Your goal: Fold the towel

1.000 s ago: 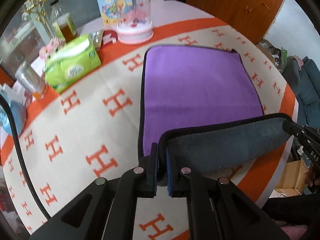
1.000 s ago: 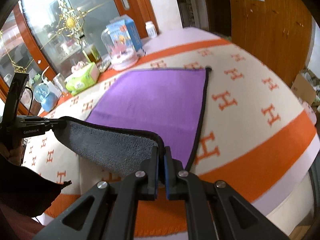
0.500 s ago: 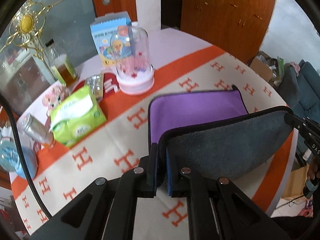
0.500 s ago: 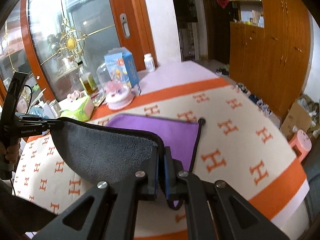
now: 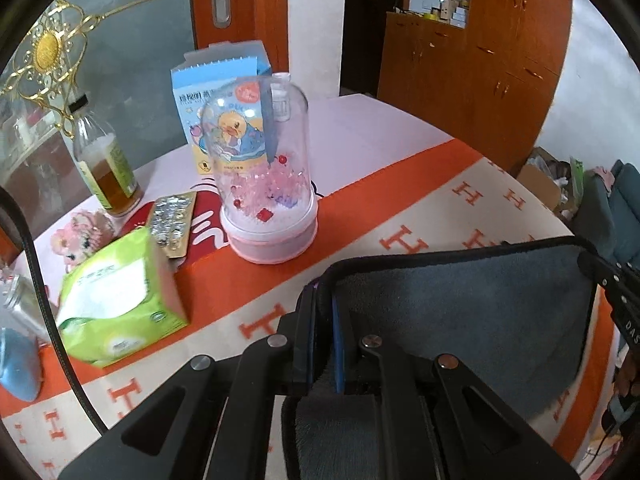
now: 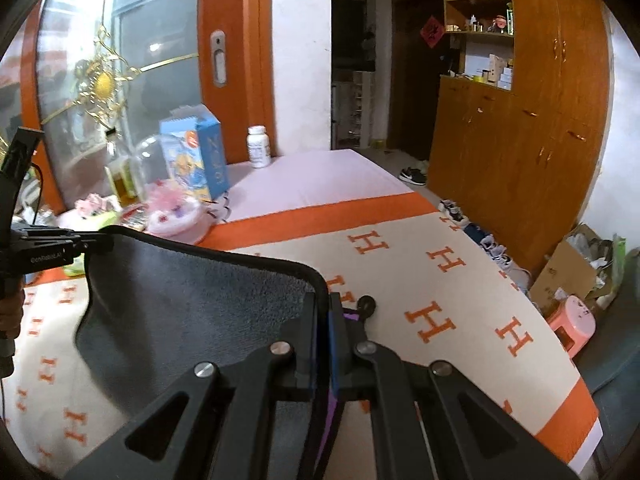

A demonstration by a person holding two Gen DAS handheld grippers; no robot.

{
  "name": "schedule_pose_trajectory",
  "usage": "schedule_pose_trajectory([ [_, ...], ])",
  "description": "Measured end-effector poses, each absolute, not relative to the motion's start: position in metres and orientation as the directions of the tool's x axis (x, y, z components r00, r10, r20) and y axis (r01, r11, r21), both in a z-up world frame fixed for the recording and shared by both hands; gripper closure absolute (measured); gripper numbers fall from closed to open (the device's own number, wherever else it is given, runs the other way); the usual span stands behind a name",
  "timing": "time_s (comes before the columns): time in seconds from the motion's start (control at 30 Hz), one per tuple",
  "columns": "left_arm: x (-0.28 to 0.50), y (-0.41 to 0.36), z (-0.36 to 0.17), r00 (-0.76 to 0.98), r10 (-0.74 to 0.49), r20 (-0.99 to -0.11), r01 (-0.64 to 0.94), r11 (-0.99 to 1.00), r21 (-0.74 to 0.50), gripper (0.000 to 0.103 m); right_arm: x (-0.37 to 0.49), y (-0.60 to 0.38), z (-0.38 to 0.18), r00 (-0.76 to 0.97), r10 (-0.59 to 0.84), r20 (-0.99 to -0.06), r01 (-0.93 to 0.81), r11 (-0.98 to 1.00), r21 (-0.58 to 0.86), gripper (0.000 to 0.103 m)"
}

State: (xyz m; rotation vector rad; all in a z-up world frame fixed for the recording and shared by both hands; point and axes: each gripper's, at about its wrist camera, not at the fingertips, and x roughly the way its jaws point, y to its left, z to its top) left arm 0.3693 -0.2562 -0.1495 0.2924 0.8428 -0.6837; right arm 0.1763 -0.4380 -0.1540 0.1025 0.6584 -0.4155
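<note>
The towel (image 5: 460,312) is purple on one face and grey on the other, with a black hem. Its near edge is lifted and stretched between my two grippers, grey side (image 6: 192,312) toward the cameras, over the orange-and-cream table cloth (image 6: 440,280). My left gripper (image 5: 323,320) is shut on the towel's left corner. My right gripper (image 6: 324,320) is shut on the right corner, with a sliver of purple (image 6: 352,314) beside it. The lifted towel hides most of the purple face. The right gripper's tip also shows in the left wrist view (image 5: 600,268).
A clear dome with pink trinkets (image 5: 260,168) stands close beyond the towel. A green tissue pack (image 5: 116,308), blister packs (image 5: 172,220), a tea bottle (image 5: 104,164) and a blue carton (image 5: 224,96) sit at the left. A white pill bottle (image 6: 258,146) stands further back.
Both grippers have carried the towel's near edge up and forward toward the far edge. The purple face, wide open a second ago, is now almost wholly covered by the grey side.
</note>
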Motion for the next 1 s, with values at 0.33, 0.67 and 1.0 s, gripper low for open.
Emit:
schedule_pose_trajectory([
  [0.33, 0.391, -0.281, -0.200, 0.435, -0.391, -0.811, 0.629, 0.777, -0.037, 0.097, 0.199, -0.454, -0.186, 0.669, -0.374, -0.642, 0.441, 0.895, -0.062, 0.097],
  [0.67, 0.398, -0.287, -0.215, 0.419, -0.356, -0.835, 0.608, 0.794, -0.033, 0.066, 0.200, -0.464, -0.197, 0.625, -0.396, -0.672, 0.486, 0.872, -0.062, 0.063],
  [1.0, 0.372, -0.267, -0.195, 0.418, -0.327, -0.847, 0.582, 0.813, -0.026, 0.043, 0.182, -0.453, -0.188, 0.624, -0.363, -0.692, 0.491, 0.871, -0.015, 0.039],
])
